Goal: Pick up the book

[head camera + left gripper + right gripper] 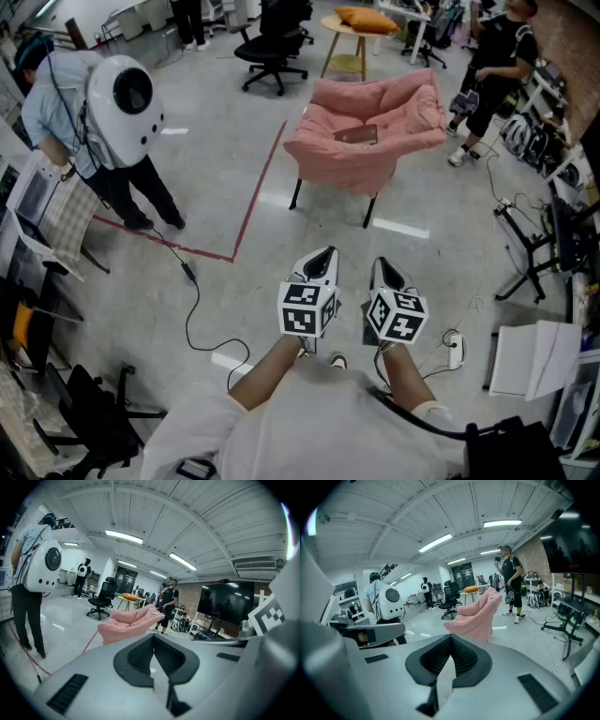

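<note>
A dark brown book (356, 134) lies flat on the seat of a pink armchair (328, 155) in the head view, well ahead of me across the floor. My left gripper (325, 252) and right gripper (380, 265) are held side by side low in that view, both pointing toward the chair and far short of it. Each has its jaws shut with nothing between them. The left gripper view shows the left gripper (153, 637) with the pink armchair (131, 620) beyond it; the book is not visible there. The right gripper (451, 637) also faces the armchair (478, 616).
A person with a white backpack (122, 103) stands at the left, another person in black (497, 56) at the far right. A black office chair (272, 42) and a round wooden table (349, 42) stand behind the armchair. A floor cable (192, 281), red tape (253, 197) and black stands (534, 253) flank the way.
</note>
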A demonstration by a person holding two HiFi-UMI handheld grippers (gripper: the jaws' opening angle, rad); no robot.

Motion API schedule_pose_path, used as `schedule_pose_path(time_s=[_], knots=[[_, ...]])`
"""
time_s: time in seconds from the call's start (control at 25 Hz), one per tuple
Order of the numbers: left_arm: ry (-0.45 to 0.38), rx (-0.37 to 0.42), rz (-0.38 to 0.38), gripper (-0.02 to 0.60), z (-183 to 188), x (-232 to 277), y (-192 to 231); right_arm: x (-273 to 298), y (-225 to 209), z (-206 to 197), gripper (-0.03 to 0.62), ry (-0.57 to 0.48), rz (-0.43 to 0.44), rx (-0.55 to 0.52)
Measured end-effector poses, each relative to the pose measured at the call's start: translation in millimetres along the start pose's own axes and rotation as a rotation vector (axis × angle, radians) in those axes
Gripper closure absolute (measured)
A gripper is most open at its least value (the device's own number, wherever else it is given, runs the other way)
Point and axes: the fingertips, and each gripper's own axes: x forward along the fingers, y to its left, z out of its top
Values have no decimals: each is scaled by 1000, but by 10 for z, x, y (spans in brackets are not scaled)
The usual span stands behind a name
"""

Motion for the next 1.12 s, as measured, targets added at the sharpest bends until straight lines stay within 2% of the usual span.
schedule_pose_path(time_s=[0.68, 1.12], knots=[[-14, 13, 7, 574, 43, -180, 409, 107, 345, -84, 565, -17, -21, 5], [2, 18, 24, 574, 62, -77, 610, 319, 259, -110, 565, 19, -50, 15]])
